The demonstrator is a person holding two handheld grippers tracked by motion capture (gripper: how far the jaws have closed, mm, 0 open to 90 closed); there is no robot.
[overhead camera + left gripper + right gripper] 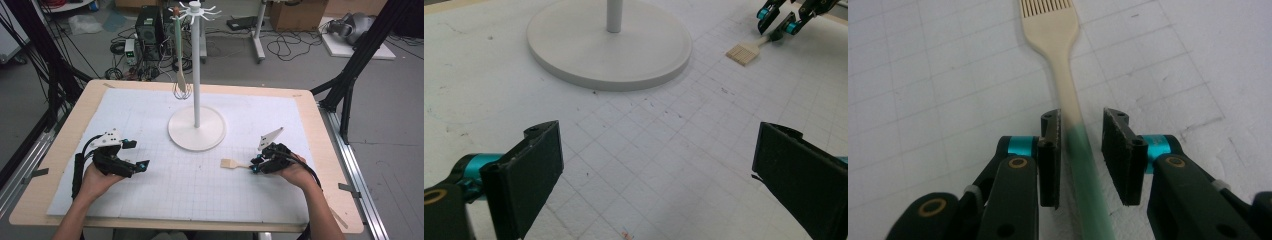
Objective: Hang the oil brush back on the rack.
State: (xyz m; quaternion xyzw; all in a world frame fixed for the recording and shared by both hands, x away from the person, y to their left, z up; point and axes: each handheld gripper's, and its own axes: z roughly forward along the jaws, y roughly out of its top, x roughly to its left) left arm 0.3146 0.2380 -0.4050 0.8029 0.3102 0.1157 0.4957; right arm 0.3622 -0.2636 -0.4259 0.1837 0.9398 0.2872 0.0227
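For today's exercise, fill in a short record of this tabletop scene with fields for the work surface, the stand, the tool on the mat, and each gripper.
Surface: white gridded mat on a wooden table
Stand: white pole stand with round base and hooks on top; a whisk hangs from it
Tool on mat: brush, pale slotted head, green handle, lying flat
Right gripper: jaws either side of the brush handle, a gap still on the right side, not yet clamped
Left gripper: jaws wide apart, nothing between them

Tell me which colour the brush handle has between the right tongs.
Green on the brush handle; best in the right gripper view.
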